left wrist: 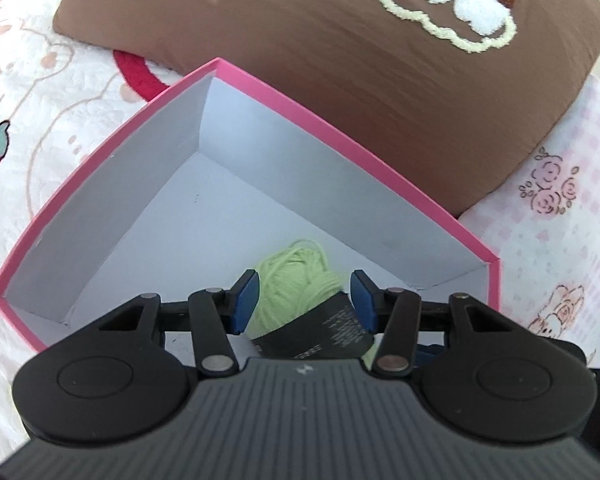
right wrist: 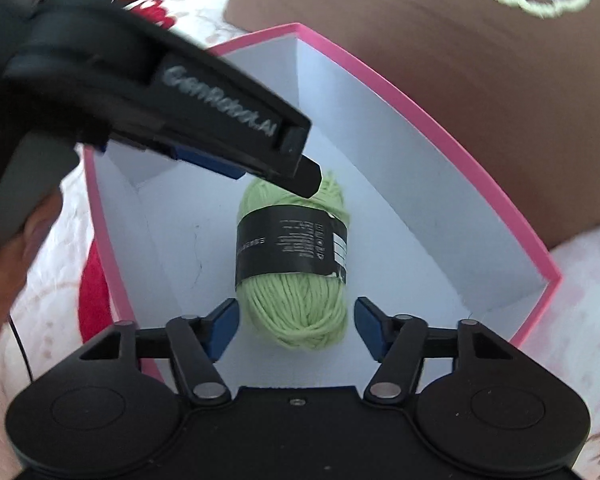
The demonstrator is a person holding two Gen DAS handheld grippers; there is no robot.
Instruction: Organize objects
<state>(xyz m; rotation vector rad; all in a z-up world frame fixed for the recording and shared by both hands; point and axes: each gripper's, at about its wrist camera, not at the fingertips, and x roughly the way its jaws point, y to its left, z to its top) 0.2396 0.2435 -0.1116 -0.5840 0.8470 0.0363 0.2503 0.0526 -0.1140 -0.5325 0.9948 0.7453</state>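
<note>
Green yarn skein (right wrist: pixel 294 256) lies on the floor of the pink box (right wrist: pixel 452 128), lengthwise, roughly mid-box, black paper band (right wrist: pixel 290 246) around its middle. Box sits on a quilted printed bedspread (left wrist: pixel 60 92), brown pillow (left wrist: pixel 340 80) against its far side.

Right gripper (right wrist: pixel 296 326) points down over the near end of the skein; jaws apart, blue pads either side, gaps visible, not pressing. Left gripper (left wrist: pixel 304 300) also over the skein; jaws apart, the yarn between the pads, contact not evident. Seen from the right wrist view, its tip hovers over the far end of the skein. Neither claw looks clamped.

Risks, judged: both grippers crowd one small skein, so they could knock each other. Yarn is soft and loosely wound; a pad could snag a strand and drag it when lifting away. Paper band is smooth, could slide off if pinched there. Box is light cardboard on soft bedding, so a bump on the wall may tip or shift it.

Textures: yarn fuzzy and squashy; box matte pale inside with thin rigid walls; pillow smooth with tufted embroidery.
</note>
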